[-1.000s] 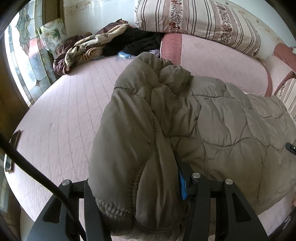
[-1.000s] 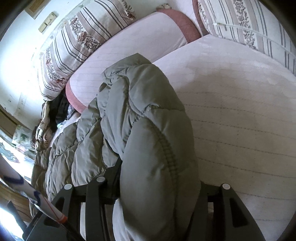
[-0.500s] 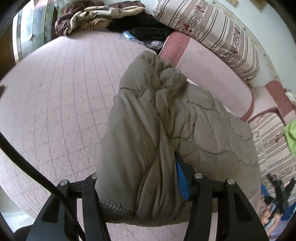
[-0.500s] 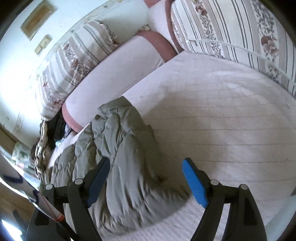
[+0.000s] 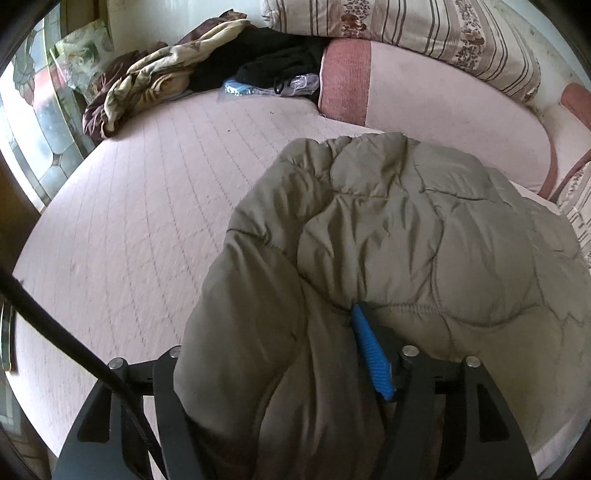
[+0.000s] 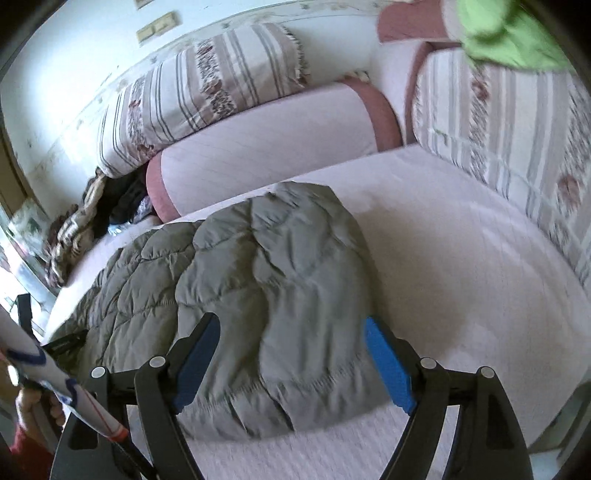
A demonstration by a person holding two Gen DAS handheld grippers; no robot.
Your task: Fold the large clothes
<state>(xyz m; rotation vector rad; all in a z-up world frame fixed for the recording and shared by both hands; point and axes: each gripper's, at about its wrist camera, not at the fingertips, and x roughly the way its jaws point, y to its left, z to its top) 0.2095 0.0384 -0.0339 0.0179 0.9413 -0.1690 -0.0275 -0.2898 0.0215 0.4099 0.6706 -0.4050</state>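
A quilted olive-grey jacket [image 5: 406, 229] lies folded on the pink mattress [image 5: 147, 221]. A thick fold of it fills my left gripper [image 5: 269, 332], whose jaws are opening. The fabric still touches both fingers, and the blue pad [image 5: 371, 354] shows beside it. In the right wrist view the jacket [image 6: 258, 258] rests flat on the mattress [image 6: 461, 258]. My right gripper [image 6: 291, 319] hangs open just above its near edge, both blue pads clear of the fabric.
A heap of clothes and a plastic bag [image 5: 159, 77] lies at the far left by the window [image 5: 37, 129]. A pink bolster [image 6: 258, 147] and striped pillows [image 6: 203, 92] line the back; a green cloth [image 6: 509, 33] tops the right pillow. A hand [image 6: 33, 406] shows at lower left.
My right gripper has opened, let go of the jacket's fold and pulled back upward; the fold now lies flat. The left gripper has swung with its fold still between the fingers.
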